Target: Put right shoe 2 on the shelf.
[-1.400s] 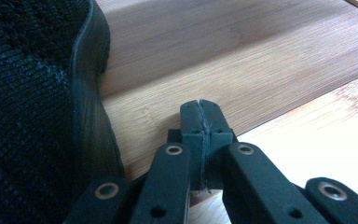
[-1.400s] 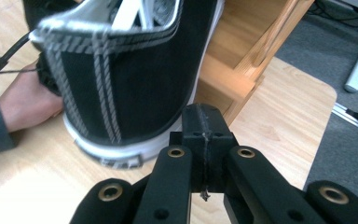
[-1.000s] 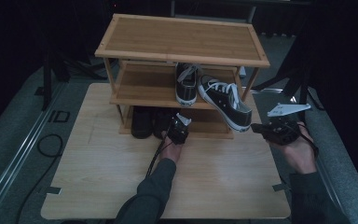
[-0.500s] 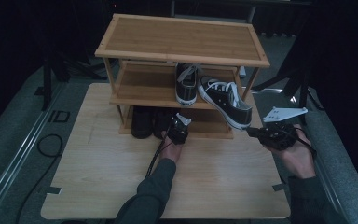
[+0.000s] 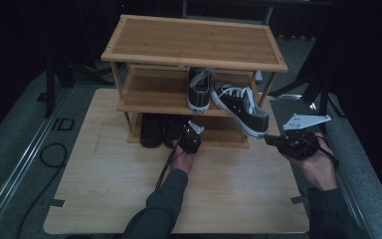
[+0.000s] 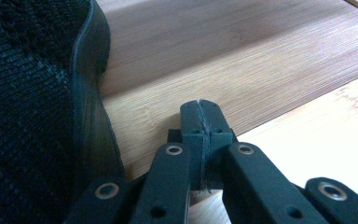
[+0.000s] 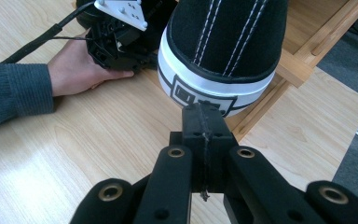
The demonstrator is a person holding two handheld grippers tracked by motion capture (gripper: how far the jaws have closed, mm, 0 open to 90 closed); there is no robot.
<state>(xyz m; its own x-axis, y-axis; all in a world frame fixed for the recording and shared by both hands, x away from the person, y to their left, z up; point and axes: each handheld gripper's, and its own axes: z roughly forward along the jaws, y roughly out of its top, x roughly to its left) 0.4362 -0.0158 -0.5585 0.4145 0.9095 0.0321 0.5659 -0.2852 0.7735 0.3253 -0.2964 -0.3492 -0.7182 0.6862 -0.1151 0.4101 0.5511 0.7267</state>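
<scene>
The rack (image 5: 194,45) is smooth, fine-grained wood; the sneaker (image 7: 228,42) is matt black canvas with a glossy white rubber heel.

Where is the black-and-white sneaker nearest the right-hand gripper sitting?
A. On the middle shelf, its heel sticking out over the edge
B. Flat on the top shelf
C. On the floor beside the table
A: in the high view the sneaker lies slantwise on the shoe rack's middle shelf, its heel overhanging toward the shut right gripper.
</scene>
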